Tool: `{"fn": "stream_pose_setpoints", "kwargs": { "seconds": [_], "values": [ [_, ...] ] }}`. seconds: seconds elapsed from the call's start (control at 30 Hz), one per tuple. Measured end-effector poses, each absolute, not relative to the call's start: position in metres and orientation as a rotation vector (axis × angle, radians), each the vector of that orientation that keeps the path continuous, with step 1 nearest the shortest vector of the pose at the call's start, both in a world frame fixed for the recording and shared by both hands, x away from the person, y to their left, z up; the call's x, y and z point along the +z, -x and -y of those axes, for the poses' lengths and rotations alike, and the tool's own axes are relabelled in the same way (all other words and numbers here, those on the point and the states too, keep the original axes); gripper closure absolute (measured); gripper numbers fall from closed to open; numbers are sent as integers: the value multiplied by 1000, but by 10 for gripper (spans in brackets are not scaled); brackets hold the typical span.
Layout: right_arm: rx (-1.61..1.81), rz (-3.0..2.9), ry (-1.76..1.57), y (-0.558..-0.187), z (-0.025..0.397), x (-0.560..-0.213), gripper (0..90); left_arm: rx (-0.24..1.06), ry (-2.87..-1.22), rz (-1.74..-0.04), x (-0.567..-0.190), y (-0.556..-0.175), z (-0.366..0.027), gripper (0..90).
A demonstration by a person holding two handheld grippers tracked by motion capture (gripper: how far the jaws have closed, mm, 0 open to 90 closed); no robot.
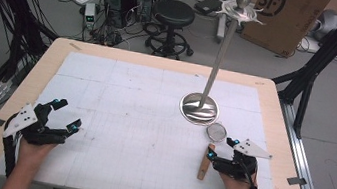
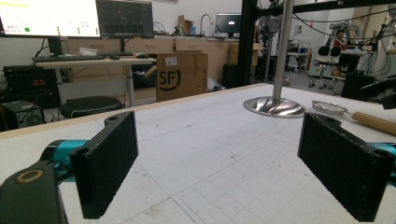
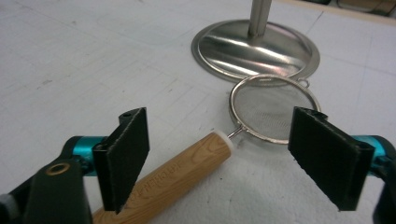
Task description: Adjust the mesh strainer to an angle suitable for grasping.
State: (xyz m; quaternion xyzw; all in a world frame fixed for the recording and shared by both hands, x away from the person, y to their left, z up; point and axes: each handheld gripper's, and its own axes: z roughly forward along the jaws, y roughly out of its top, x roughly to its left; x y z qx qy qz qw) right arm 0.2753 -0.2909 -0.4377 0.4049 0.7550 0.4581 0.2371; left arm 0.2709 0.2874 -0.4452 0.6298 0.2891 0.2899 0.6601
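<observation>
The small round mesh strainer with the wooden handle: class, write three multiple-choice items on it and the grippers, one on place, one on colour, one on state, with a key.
1. Where does the small round mesh strainer with a wooden handle lie?
A. beside the shiny round metal base of the tall stand
B. hung at the stand's top
C. at the left gripper

2. What colour are the flat pads of the gripper jaws?
A. white
B. black
C. red

3. How does the right gripper stand?
A. shut on the handle
B. open, with the handle between its jaws
C. lifted with the strainer

Key: 1 A, the mesh ring lies flat by the base; 2 B, both gripper views show black pads; 3 B, the jaws are wide apart either side of the handle, which rests on the white gridded table cover.
</observation>
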Motion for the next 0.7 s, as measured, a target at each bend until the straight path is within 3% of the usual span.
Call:
{"fn": "stream_pose_setpoints", "kwargs": {
  "seconds": [0.27,0.7],
  "values": [
    [1197,-2145,-1151,-279,282,-442,257,656,-1437,-649,-445,-270,-287,127],
    [1097,-2242,-1141,-282,269,-447,259,656,-1445,-648,-446,-271,-286,127]
  ]
}}
